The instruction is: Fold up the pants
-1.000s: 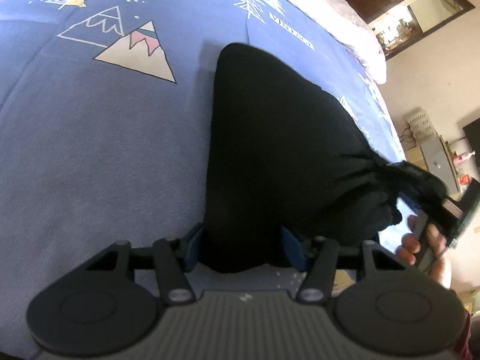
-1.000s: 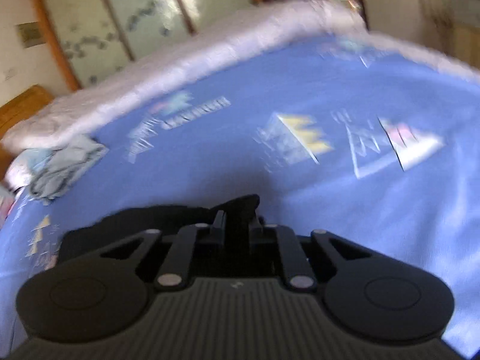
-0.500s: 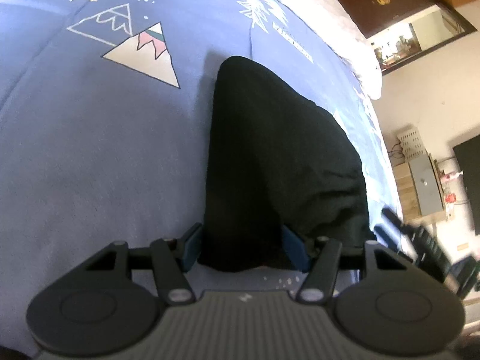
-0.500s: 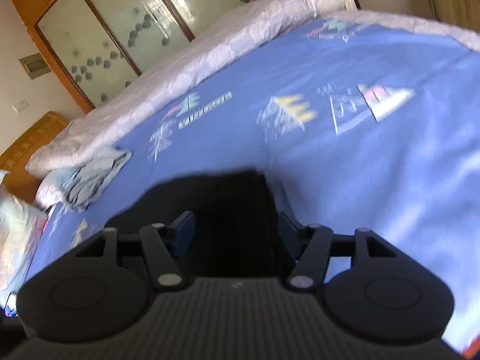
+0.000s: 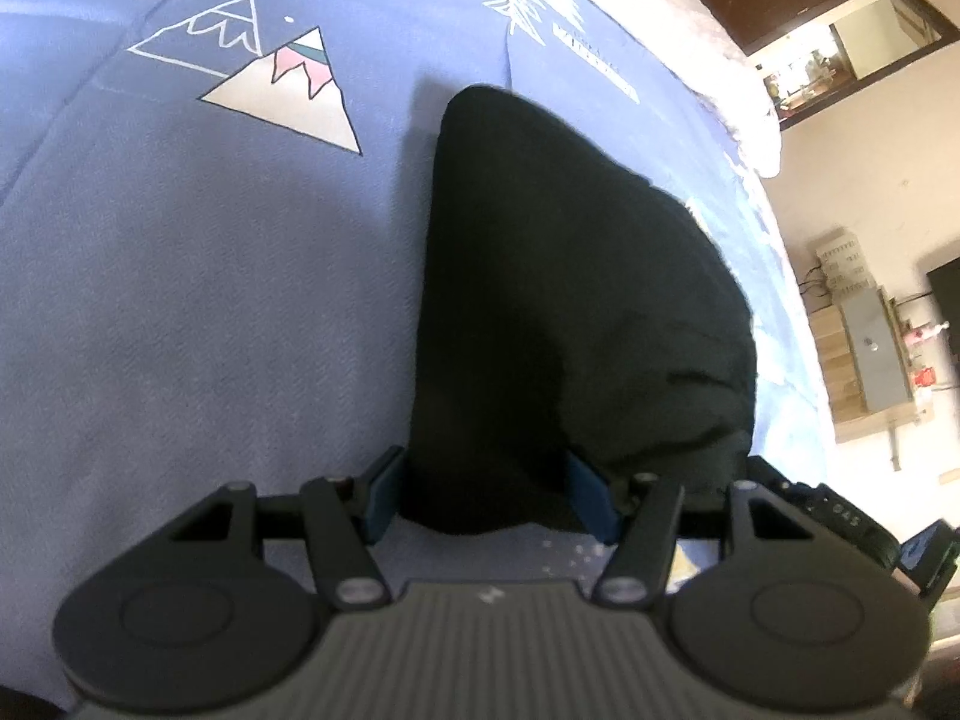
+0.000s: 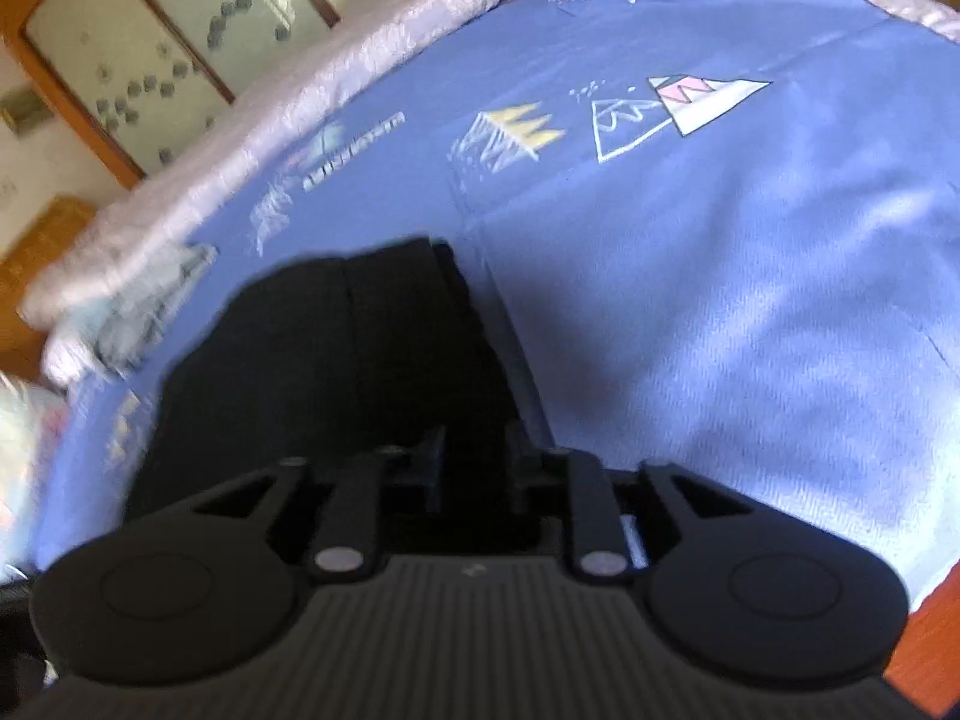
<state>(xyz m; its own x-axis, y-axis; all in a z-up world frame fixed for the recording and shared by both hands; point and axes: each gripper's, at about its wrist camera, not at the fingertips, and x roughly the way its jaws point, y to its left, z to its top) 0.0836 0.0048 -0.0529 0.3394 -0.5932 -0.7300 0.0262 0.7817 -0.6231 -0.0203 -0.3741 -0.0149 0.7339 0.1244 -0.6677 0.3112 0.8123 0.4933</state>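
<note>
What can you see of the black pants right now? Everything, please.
The black pants are a soft, matte, dark fabric with no visible print, folded into a compact, roughly triangular bundle lying on the blue bedspread. The near edge sits between the left gripper's blue-padded fingers, which are spread wide. In the right wrist view a lengthwise fold line shows, and the right gripper has its fingers close together over the cloth; blur hides whether it pinches it.

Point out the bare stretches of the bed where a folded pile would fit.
Left wrist view: open blue printed bedspread lies left of the black folded pants, below the white mountain print. Right wrist view: a broad bare stretch right of the pants. Crowded: the far edge by the crumpled light-blue cloth, and both grippers' near end.
</note>
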